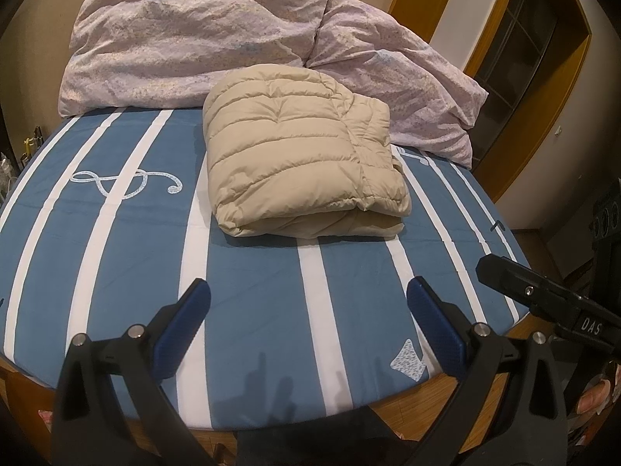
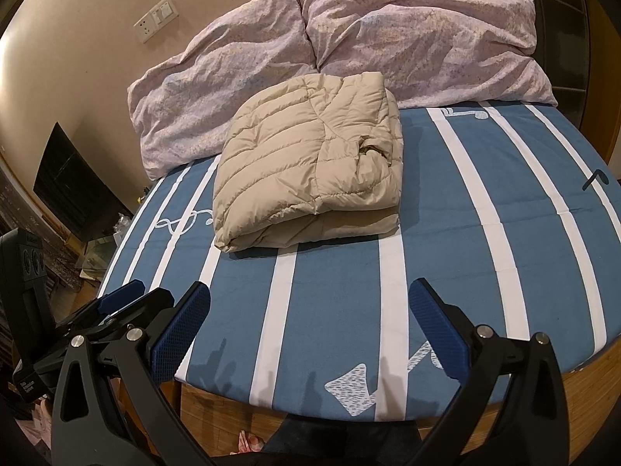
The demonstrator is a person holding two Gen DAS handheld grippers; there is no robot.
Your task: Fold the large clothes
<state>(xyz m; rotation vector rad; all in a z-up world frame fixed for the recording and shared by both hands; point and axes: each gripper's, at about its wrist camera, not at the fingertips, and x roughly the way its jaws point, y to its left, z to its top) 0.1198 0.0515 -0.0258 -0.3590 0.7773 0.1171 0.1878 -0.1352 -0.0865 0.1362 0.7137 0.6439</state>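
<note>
A beige quilted down jacket lies folded into a thick bundle on the blue and white striped bed, toward its far middle. It also shows in the right wrist view. My left gripper is open and empty, held over the near edge of the bed, well short of the jacket. My right gripper is open and empty too, over the same near edge. Each gripper shows at the side of the other's view: the right one, the left one.
A crumpled pink duvet is piled behind the jacket against the wall, seen also in the right wrist view. The wooden bed frame runs under the near edge. A dark screen and clutter stand at the left; a wooden door frame at the right.
</note>
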